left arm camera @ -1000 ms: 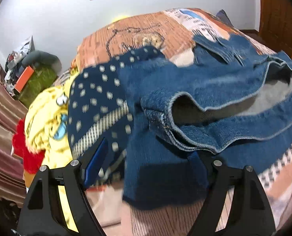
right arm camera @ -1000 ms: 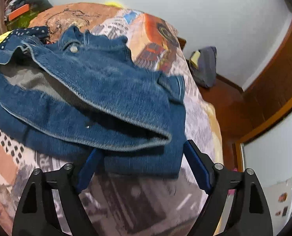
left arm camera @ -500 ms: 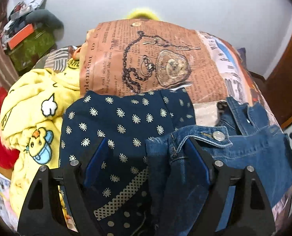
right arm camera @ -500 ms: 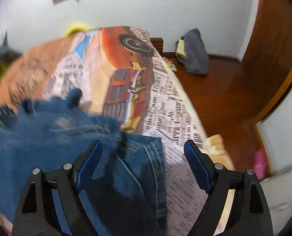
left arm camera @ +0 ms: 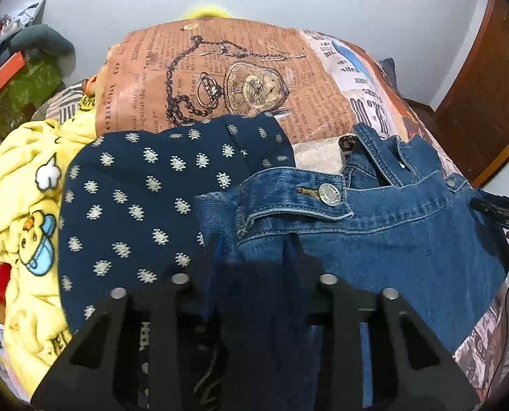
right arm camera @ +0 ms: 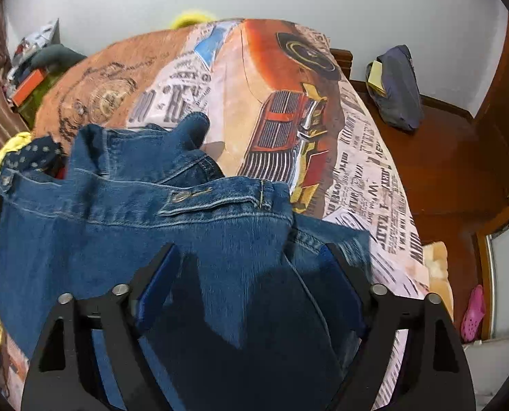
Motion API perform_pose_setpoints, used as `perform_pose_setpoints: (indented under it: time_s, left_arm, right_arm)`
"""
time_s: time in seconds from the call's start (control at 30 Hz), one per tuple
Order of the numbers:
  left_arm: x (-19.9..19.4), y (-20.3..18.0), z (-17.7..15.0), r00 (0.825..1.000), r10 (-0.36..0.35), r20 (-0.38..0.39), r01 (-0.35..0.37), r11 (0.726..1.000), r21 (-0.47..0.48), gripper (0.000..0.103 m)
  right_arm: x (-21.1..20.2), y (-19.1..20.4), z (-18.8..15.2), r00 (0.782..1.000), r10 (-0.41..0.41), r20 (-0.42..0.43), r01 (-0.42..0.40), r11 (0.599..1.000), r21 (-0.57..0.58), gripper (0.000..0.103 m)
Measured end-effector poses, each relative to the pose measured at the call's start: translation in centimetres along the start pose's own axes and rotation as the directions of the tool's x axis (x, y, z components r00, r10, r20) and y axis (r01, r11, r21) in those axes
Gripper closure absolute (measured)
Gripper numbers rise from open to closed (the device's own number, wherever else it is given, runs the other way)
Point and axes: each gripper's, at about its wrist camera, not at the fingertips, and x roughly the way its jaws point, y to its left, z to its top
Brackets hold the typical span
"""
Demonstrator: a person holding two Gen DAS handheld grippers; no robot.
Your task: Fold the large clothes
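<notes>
The denim jacket [left arm camera: 408, 239] lies on the bed [right arm camera: 288, 109], its hem near. The left gripper [left arm camera: 251, 274] has jaws closing narrow on the left corner; the right gripper [right arm camera: 251, 274] has wider jaws closing around the right corner.

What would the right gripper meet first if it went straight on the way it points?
Most likely the denim jacket: the right gripper is closing with denim already between its fingers.

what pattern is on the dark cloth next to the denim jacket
Navy cloth with small pale dots, clearest in the left wrist view.
</notes>
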Motion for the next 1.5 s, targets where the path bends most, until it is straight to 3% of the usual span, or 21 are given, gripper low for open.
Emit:
perform_pose_setpoints:
  time_s: [0.03, 0.07, 0.1, 0.17, 0.27, 0.33, 0.4, 0.43, 0.5, 0.57, 0.77, 0.9, 1.07, 1.2, 1.33, 1.4, 1.5]
  left_arm:
    - [0.0, -0.2, -0.1, 1.0, 0.017, 0.008, -0.017, 1.0, 0.009, 0.078]
    - [-0.3, -0.5, -0.2, 0.999, 0.043, 0.022, -0.043, 0.999, 0.024, 0.083]
    - [-0.8, -0.8, -0.3, 0.997, 0.061, 0.044, -0.063, 0.997, 0.038, 0.085]
    - [-2.0, -1.4, -0.5, 0.992, 0.085, 0.089, -0.09, 0.994, 0.062, 0.09]
    - [-4.3, -2.1, -0.4, 0.98, 0.115, 0.162, -0.132, 0.987, 0.092, 0.098]
    - [-5.3, -2.4, -0.1, 0.971, 0.134, 0.2, -0.156, 0.982, 0.101, 0.102]
    - [-5.7, -2.5, 0.3, 0.942, 0.224, 0.249, -0.257, 0.96, 0.108, 0.103]
    - [-5.5, -2.1, 0.6, 0.937, 0.246, 0.246, -0.277, 0.956, 0.096, 0.103]
    - [-4.4, -0.6, 1.2, 0.965, 0.197, 0.174, -0.209, 0.976, 0.055, 0.103]
    - [-2.9, 1.0, 1.2, 0.978, 0.183, 0.099, -0.185, 0.983, 0.009, 0.103]
    - [-2.9, 2.9, -1.6, 0.993, 0.119, 0.024, -0.119, 0.993, -0.028, 0.101]
    - [-5.6, 2.2, -3.0, 0.993, 0.106, 0.05, -0.106, 0.994, 0.009, 0.093]
    - [-9.1, -0.6, -3.5, 0.992, 0.05, 0.118, -0.058, 0.996, 0.065, 0.062]
    - [-10.5, -3.3, -3.9, 0.988, 0.006, 0.155, -0.024, 0.993, 0.12, 0.053]
    - [-10.3, -6.0, -4.4, 0.986, -0.037, 0.162, 0.009, 0.986, 0.167, 0.034]
    - [-9.6, -7.1, -4.8, 0.987, -0.061, 0.148, 0.034, 0.983, 0.181, 0.034]
    - [-7.8, -8.2, -5.5, 0.989, -0.09, 0.121, 0.065, 0.979, 0.193, 0.034]
  right_arm:
    - [0.5, 0.0, 0.1, 1.0, -0.01, -0.017, 0.01, 1.0, 0.001, 0.061]
    - [1.1, -0.1, 0.2, 0.999, -0.003, -0.039, 0.003, 1.0, 0.012, 0.072]
    - [1.5, -0.3, 0.3, 0.999, -0.007, -0.053, 0.008, 0.999, 0.033, 0.075]
    - [1.1, -0.4, 0.2, 0.999, -0.041, -0.024, 0.042, 0.999, 0.026, 0.092]
    - [-0.3, -0.9, 0.0, 0.999, -0.041, 0.02, 0.041, 0.999, 0.03, 0.097]
    - [-1.4, -1.3, -0.1, 0.998, -0.042, 0.044, 0.041, 0.998, 0.04, 0.098]
    - [-1.8, -1.5, -0.3, 0.996, -0.073, 0.053, 0.072, 0.997, 0.033, 0.098]
    - [-1.7, -1.7, -0.6, 0.995, -0.086, 0.045, 0.084, 0.996, 0.033, 0.098]
    - [-1.0, -2.3, -0.9, 0.996, -0.087, 0.022, 0.086, 0.995, 0.052, 0.098]
    - [-0.4, -2.6, -1.6, 0.995, -0.096, -0.001, 0.096, 0.994, 0.057, 0.098]
    - [-2.0, -2.5, -3.0, 0.989, -0.147, 0.001, 0.147, 0.989, 0.006, 0.098]
    - [-4.7, -2.0, -3.5, 0.987, -0.163, 0.012, 0.163, 0.987, -0.001, 0.095]
    - [-9.2, 1.6, -3.6, 0.991, -0.085, 0.101, 0.092, 0.994, -0.061, 0.09]
    - [-11.3, 6.3, -3.8, 0.987, 0.02, 0.162, 0.0, 0.992, -0.126, 0.078]
    - [-11.1, 11.7, -4.3, 0.976, 0.127, 0.179, -0.091, 0.976, -0.199, 0.068]
    - [-10.3, 13.9, -4.9, 0.971, 0.167, 0.173, -0.124, 0.965, -0.232, 0.062]
    - [-8.3, 16.4, -5.9, 0.971, 0.194, 0.137, -0.151, 0.951, -0.27, 0.06]
